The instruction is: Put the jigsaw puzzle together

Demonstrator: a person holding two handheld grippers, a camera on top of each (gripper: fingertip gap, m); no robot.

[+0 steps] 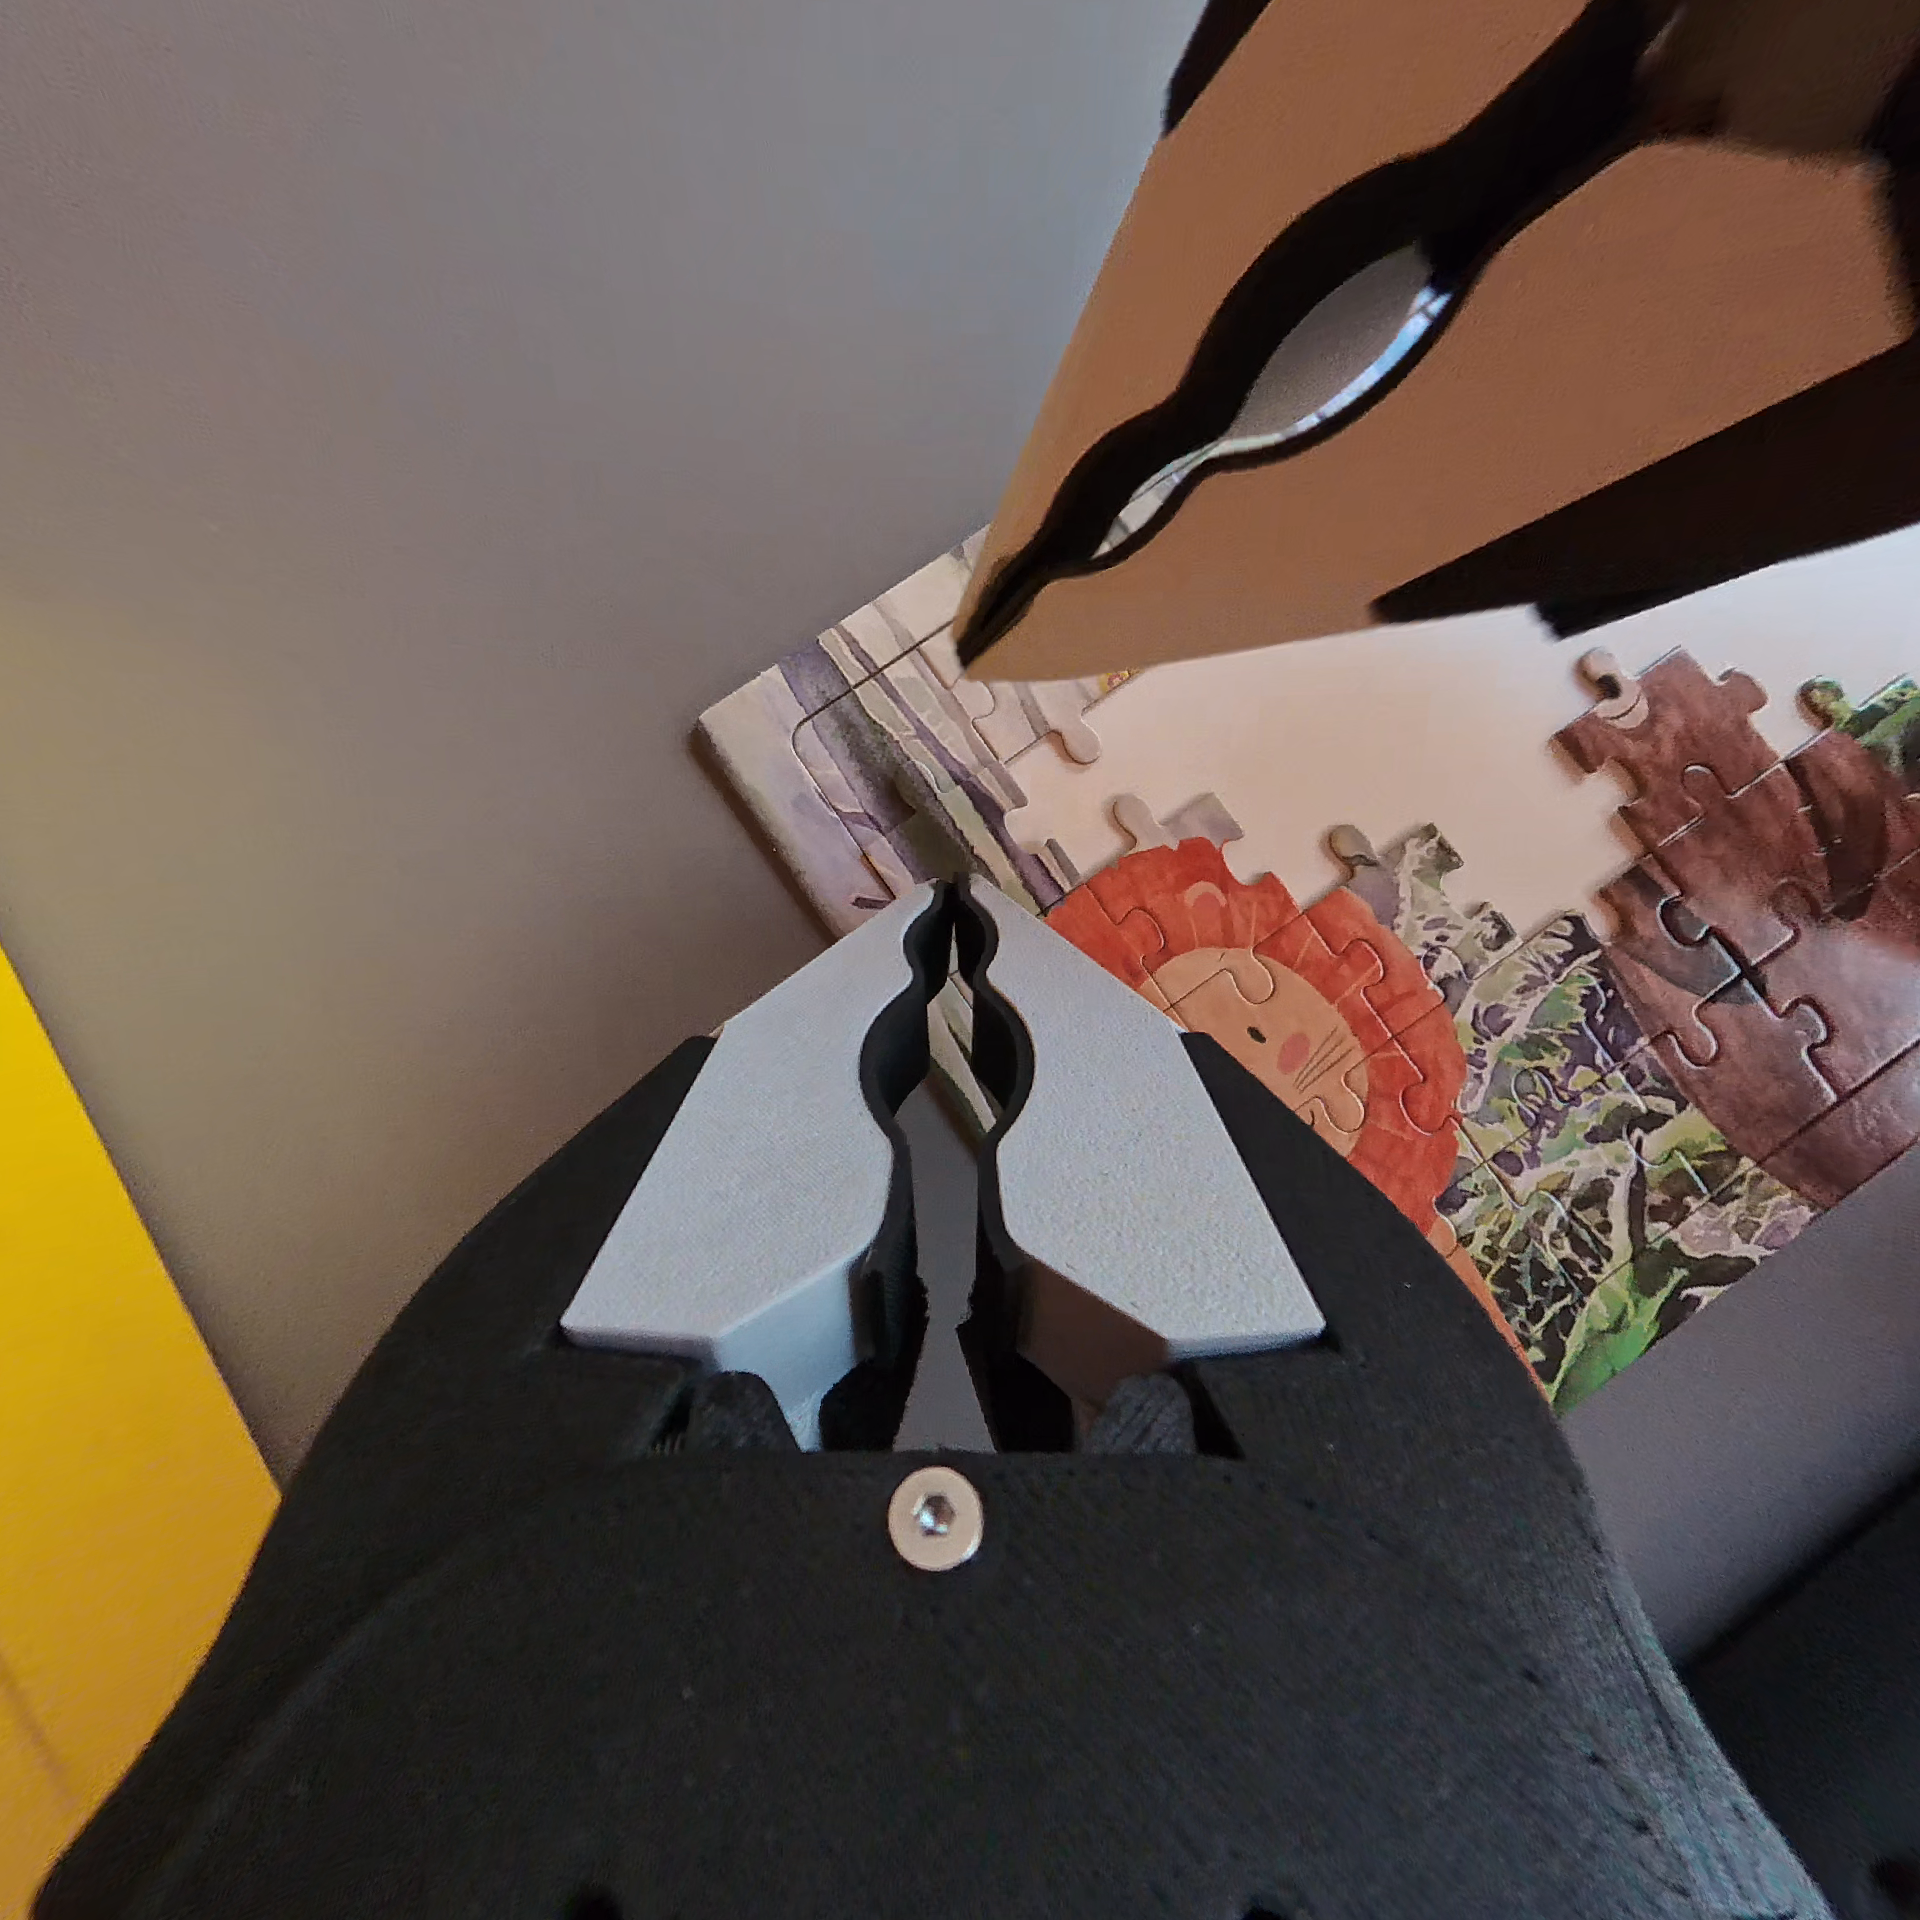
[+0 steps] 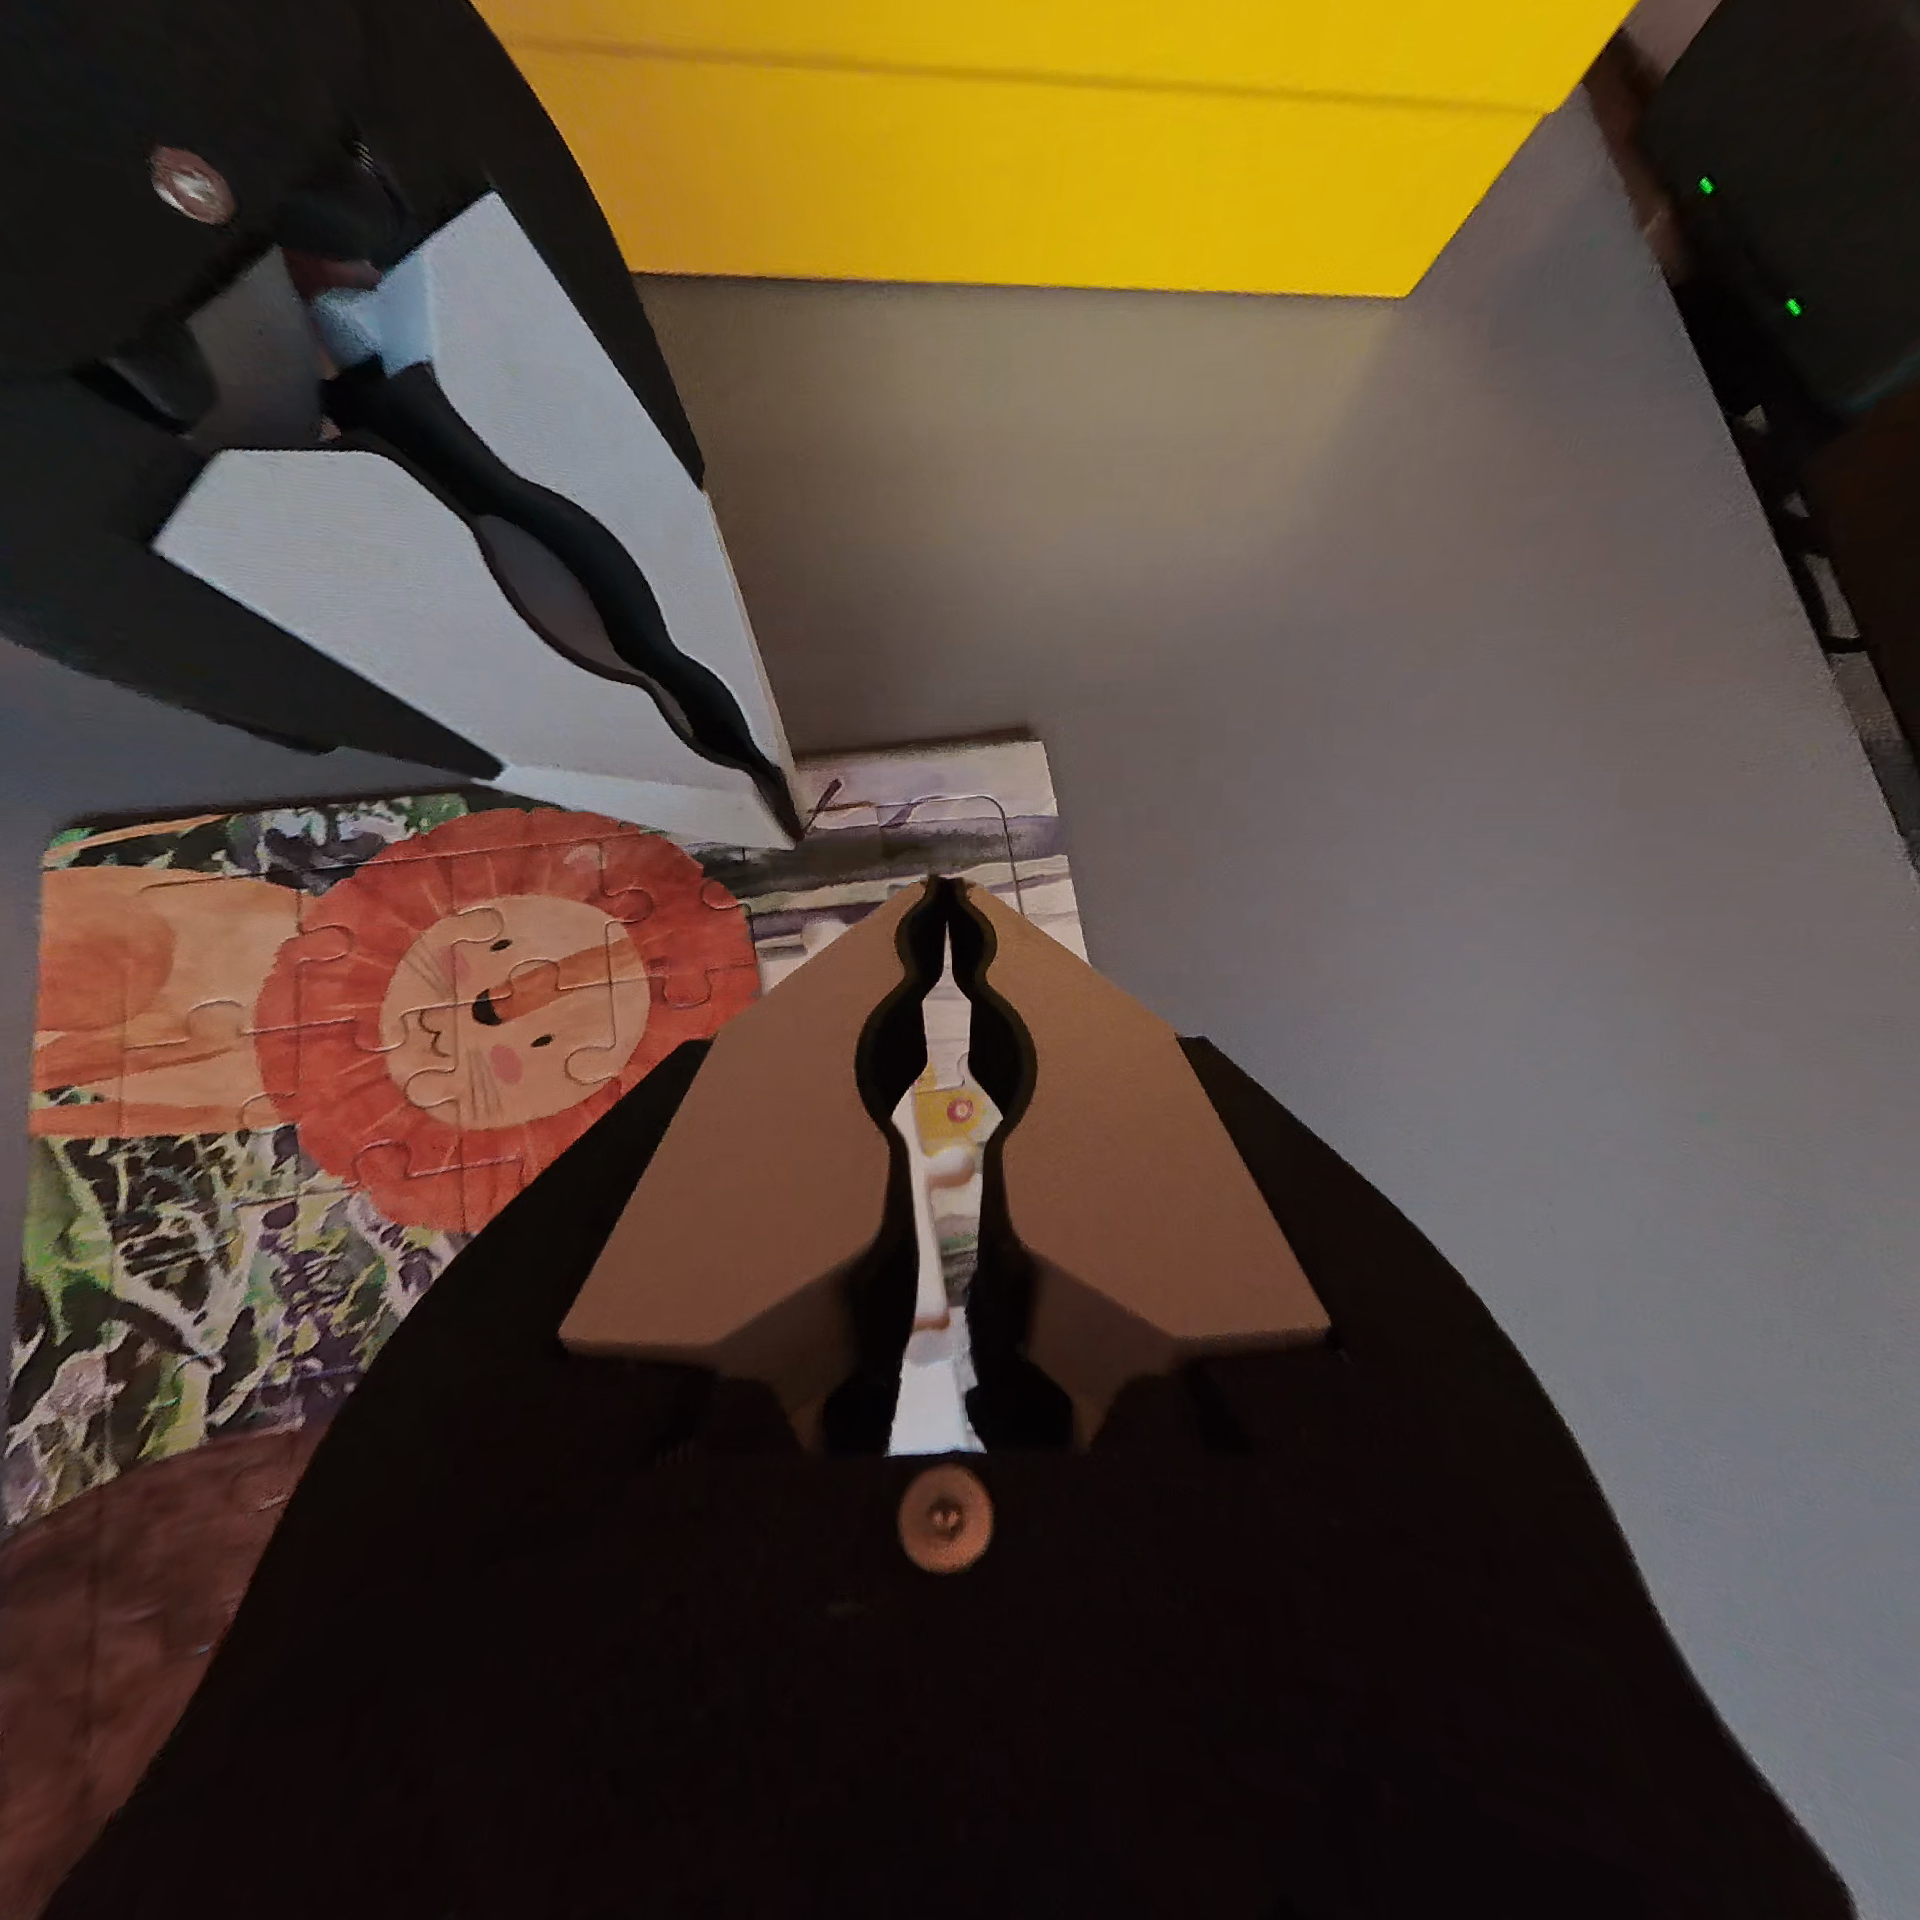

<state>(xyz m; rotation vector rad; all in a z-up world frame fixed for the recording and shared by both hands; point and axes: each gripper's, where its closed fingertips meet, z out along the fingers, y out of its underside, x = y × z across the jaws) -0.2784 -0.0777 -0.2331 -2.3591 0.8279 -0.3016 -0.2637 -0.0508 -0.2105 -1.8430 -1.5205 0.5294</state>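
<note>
Puzzle (image 2: 343, 1039) half hidden under left tongs (image 1: 954, 894) and right tongs (image 2: 940, 888), both clenched, empty.

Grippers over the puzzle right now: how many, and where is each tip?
2. The grey-fingered left gripper touches down at the puzzle board's pale corner. The tan-fingered right gripper points at that same corner, beside it. Both look shut and empty.

Jigsaw puzzle (image 2: 343, 1029) — orange-maned lion, green-purple foliage, brown patch — on grey table (image 2: 1351, 727); yellow wall (image 2: 1039, 156).
</note>
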